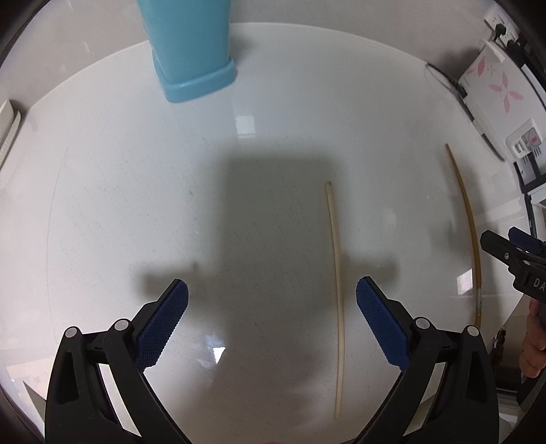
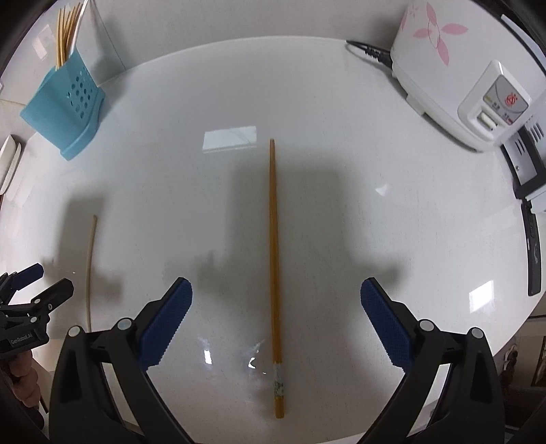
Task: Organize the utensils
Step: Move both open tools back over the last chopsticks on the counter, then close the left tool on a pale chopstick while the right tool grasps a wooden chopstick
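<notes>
A pale chopstick (image 1: 336, 293) lies on the white table (image 1: 136, 170), just inside my left gripper's right finger. My left gripper (image 1: 272, 300) is open and empty above the table. A brown chopstick (image 2: 274, 273) lies lengthwise between the fingers of my open, empty right gripper (image 2: 276, 300). It also shows in the left wrist view (image 1: 469, 225). The pale chopstick shows at the left of the right wrist view (image 2: 90, 266). The blue utensil holder (image 2: 65, 106) with several chopsticks (image 2: 66, 30) stands at the far left; its base shows ahead of the left gripper (image 1: 191, 47).
A white rice cooker (image 2: 454, 68) with pink flowers and its black cord (image 2: 368, 51) stands at the far right. Dark devices (image 2: 529, 205) lie along the right edge. A white object (image 2: 10, 160) lies at the left edge.
</notes>
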A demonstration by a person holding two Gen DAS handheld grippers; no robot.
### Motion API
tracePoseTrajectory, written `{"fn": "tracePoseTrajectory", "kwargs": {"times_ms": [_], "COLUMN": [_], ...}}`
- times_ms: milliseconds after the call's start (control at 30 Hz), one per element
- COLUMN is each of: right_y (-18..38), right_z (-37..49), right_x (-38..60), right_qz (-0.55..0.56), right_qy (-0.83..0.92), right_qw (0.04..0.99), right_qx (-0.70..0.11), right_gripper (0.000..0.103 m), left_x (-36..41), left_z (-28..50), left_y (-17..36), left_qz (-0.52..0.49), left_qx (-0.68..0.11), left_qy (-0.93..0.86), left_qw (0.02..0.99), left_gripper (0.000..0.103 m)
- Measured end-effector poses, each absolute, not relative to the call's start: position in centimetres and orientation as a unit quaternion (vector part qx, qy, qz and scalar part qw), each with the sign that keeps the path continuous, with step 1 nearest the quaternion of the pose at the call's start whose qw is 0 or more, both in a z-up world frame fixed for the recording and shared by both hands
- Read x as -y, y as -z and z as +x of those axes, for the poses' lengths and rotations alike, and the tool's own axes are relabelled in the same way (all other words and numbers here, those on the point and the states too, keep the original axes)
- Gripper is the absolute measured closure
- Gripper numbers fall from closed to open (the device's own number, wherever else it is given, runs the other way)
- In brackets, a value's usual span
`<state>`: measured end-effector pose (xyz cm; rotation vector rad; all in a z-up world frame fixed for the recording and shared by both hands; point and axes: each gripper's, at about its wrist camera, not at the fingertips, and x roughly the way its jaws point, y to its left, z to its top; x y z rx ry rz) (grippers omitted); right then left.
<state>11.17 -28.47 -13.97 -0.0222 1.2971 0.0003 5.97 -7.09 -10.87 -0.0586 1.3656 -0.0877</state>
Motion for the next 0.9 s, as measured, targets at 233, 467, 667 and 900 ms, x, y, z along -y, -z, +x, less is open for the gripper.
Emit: {"fn": "tracePoseTrajectory", "kwargs": {"times_ms": [233,467,667,900], "right_y": [15.0,15.9,16.5,17.0], "right_z": [10.7,10.4,10.6,10.7], "right_x": [28.1,27.8,28.0,28.0], "right_qz": [-0.018,-0.024,-0.017,-0.012], "right_qy": [-0.007,-0.014,-0.018,-0.015], "right_qw": [0.780,0.762,0.746,0.733], "right_qx": [-0.626,-0.647,-0.665,-0.680], "right_gripper": [0.008,0.016,0.032,0.050], "left_x": [8.5,9.3,10.7,11.9], "left_z": [6.0,6.1,7.1,7.9], "left_y": [11.7,12.0,12.0,11.5], "left_qz": [-0.010,0.004,0.010,0.015], "left_qx": [-0.641,-0.650,-0.657,-0.673], "left_qy": [0.038,0.023,0.008,0.012], "left_qw": [0.767,0.759,0.754,0.740], "left_gripper": [0.006,0.011,0.027,0.069]}}
